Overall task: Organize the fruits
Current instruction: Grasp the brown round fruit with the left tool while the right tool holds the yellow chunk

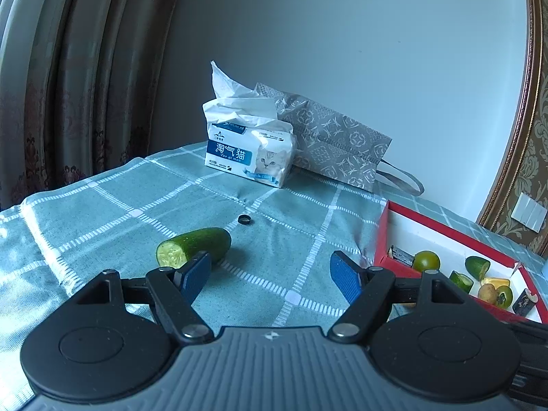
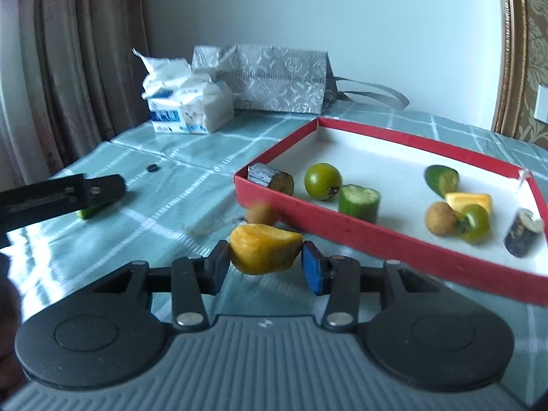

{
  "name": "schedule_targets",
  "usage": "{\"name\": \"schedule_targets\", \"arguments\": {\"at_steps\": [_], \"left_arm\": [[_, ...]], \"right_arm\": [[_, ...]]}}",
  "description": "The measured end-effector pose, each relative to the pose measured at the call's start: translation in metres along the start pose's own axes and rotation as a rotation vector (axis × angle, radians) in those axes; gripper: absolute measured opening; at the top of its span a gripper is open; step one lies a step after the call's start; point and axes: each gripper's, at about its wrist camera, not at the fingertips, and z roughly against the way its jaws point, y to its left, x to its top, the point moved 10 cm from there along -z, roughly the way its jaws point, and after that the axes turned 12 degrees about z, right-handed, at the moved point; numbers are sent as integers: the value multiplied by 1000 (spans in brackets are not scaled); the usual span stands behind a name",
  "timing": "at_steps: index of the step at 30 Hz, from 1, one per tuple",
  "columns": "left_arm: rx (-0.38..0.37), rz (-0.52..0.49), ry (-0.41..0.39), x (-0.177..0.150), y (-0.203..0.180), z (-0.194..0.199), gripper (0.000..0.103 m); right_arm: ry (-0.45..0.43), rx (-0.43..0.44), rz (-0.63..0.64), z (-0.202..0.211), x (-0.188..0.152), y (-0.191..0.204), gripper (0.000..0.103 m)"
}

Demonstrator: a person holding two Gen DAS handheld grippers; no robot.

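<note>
Right wrist view: right gripper (image 2: 265,260) pinching a yellow fruit chunk (image 2: 263,251) between both pads, lifted just off the tabletop (image 2: 164,185), close in front of the near wall of the red box (image 2: 342,229). Small brown fruit (image 2: 261,214) blurred, just outside that same wall. Inside the box: dark cut piece (image 2: 270,178) in the near-left corner, green tomato (image 2: 323,181) beside it, cucumber piece (image 2: 359,202) against the near wall, more green and yellow pieces further right. Left gripper (image 2: 99,190) seen from the side, well left of the box, over a green piece, only partly visible.

Left wrist view: left gripper (image 1: 270,274) spread, nothing between the pads, cucumber half (image 1: 193,247) lying on the tabletop just past its left finger, well left of the box. Small black ring (image 1: 244,219) further back. Tissue pack (image 1: 250,152) and patterned grey bag (image 1: 335,144) at the far edge behind the box
</note>
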Motion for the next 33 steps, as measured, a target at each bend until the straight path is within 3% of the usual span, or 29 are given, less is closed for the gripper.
{"name": "schedule_targets", "arguments": {"at_steps": [5, 8, 17, 29, 33], "left_arm": [[-10, -50, 1, -4, -9, 0, 76], [-59, -134, 18, -13, -28, 2, 76], [-150, -412, 1, -43, -98, 3, 81], [-270, -546, 45, -78, -136, 9, 84], [-301, -544, 104, -82, -137, 5, 84]], "right_arm": [[-42, 47, -79, 49, -17, -21, 43], [-67, 12, -88, 71, -27, -42, 43], [-73, -11, -237, 72, -61, -93, 43], [-187, -47, -231, 95, -47, -106, 43], [-204, -40, -253, 99, -45, -110, 44]]}}
